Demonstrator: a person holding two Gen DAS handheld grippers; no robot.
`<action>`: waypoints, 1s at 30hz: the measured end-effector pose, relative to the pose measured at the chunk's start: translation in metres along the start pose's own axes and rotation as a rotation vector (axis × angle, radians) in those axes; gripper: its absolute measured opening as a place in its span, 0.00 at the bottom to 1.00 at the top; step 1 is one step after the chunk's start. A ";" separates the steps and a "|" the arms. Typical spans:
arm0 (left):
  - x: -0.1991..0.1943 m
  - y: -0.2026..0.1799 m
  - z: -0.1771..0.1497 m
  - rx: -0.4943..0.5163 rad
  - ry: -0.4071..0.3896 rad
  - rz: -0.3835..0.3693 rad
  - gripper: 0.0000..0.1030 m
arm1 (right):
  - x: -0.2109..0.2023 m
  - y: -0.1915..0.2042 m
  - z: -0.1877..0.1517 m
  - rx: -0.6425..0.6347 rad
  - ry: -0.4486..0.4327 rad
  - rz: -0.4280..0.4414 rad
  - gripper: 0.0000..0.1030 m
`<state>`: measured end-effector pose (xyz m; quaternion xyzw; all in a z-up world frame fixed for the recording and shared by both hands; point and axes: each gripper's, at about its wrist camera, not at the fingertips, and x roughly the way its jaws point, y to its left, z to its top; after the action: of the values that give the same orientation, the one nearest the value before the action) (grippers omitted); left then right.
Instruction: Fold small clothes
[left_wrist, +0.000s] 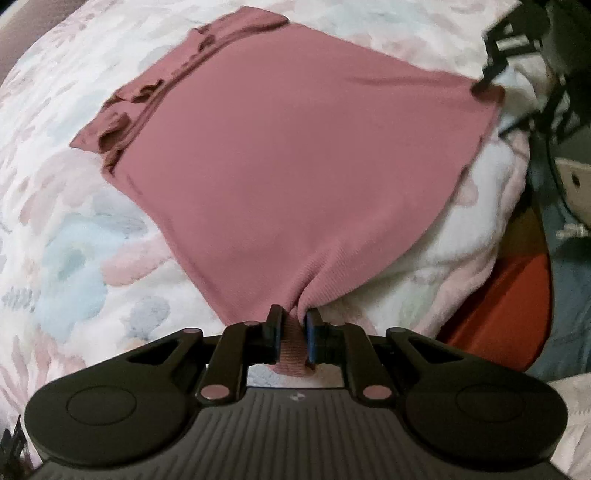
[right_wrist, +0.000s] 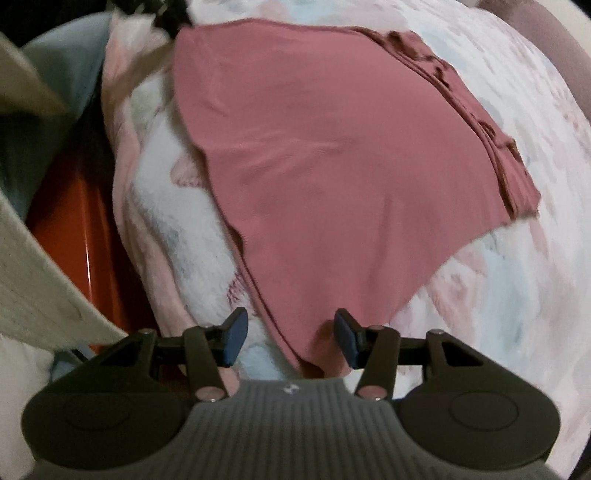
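A pink ribbed garment lies spread on a fluffy pastel blanket, its ruffled edge at the far left. My left gripper is shut on the garment's near corner, which bunches between the pads. In the right wrist view the same garment lies ahead, and my right gripper is open with another corner of the garment lying between its fingers, not pinched. The right gripper also shows in the left wrist view, at the garment's far right corner.
The blanket covers a bed whose edge drops off at the right in the left wrist view. Beside the bed are an orange object, blue fabric and a cream knitted sleeve.
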<state>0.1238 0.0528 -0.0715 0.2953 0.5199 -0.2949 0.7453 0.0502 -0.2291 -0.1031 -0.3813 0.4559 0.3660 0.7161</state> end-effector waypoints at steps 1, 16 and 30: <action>-0.002 0.001 0.000 -0.013 -0.005 0.000 0.13 | 0.002 0.001 0.000 -0.014 0.007 -0.002 0.47; -0.016 0.048 0.034 -0.120 -0.085 0.096 0.13 | -0.024 -0.035 0.005 0.052 -0.092 -0.098 0.00; -0.012 0.126 0.097 -0.243 -0.139 0.185 0.13 | -0.043 -0.160 0.066 0.317 -0.189 -0.256 0.00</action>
<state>0.2726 0.0641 -0.0159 0.2286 0.4696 -0.1800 0.8336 0.2005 -0.2491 -0.0103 -0.2829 0.3866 0.2302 0.8471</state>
